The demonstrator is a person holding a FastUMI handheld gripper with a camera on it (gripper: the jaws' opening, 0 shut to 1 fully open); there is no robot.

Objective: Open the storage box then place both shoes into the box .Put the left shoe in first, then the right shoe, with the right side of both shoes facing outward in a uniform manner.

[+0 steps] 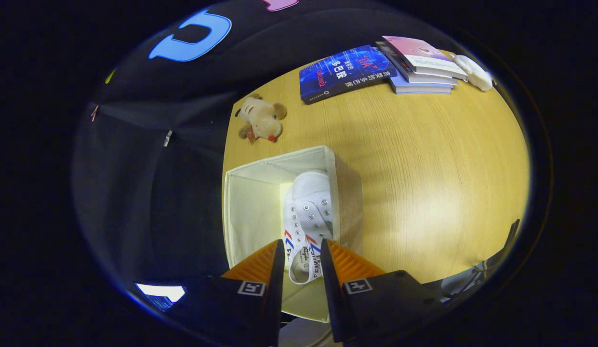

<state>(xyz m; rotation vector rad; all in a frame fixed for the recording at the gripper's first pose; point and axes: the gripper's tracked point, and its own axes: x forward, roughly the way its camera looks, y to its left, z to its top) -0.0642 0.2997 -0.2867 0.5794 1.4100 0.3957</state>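
White shoe (pixel 308 212), clamped in claw (pixel 302 246), hugs box (pixel 245 202) right wall.

Tongs-mounted fisheye, looking steeply down, box (pixel 260 193) close

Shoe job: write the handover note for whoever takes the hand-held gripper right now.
Hand-held gripper: over the open storage box, fingers closed on the heel end of a white shoe, which hangs toe-down into the box along its right-hand wall.

Things: the box stands on the wooden table, already open. I see just this one shoe; which foot it fits I cannot tell. A plush toy and books lie beyond the box.

Done: box opened, one shoe being lowered in.

Left: release this shoe, check its right side faces outward, then see to the other shoe the same way.
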